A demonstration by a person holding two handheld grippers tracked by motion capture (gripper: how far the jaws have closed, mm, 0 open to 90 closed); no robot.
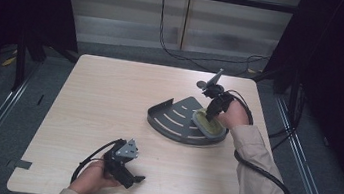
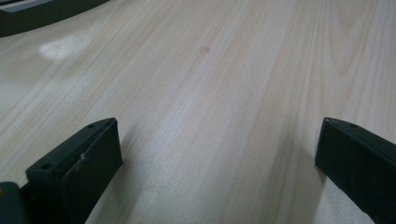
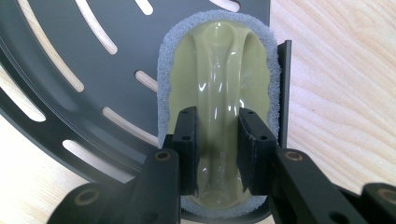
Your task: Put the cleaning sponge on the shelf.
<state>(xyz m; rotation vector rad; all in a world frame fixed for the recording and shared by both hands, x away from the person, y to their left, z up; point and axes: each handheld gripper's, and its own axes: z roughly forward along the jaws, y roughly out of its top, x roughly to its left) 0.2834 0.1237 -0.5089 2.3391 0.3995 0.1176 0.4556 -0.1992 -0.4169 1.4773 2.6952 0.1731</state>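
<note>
A dark grey quarter-round tray (image 1: 172, 119) with curved slots lies on the right half of the table. In its right corner sits a scrubbing pad (image 1: 208, 123): grey foam under an olive-yellow plastic top with a raised ridge handle (image 3: 218, 93). My right gripper (image 3: 217, 154) points down into the tray (image 3: 93, 70) and is shut on that ridge handle, one jaw on each side. The left gripper (image 1: 130, 177) rests near the table's front edge, left of centre. Its jaws stand wide apart over bare wood (image 2: 219, 154) with nothing between them.
The light wood table (image 1: 110, 94) has free surface at the left and middle. A cable (image 1: 265, 175) trails from the right gripper along the sleeve. Black frame posts stand at both sides, and a floor cable (image 1: 185, 56) runs behind the table.
</note>
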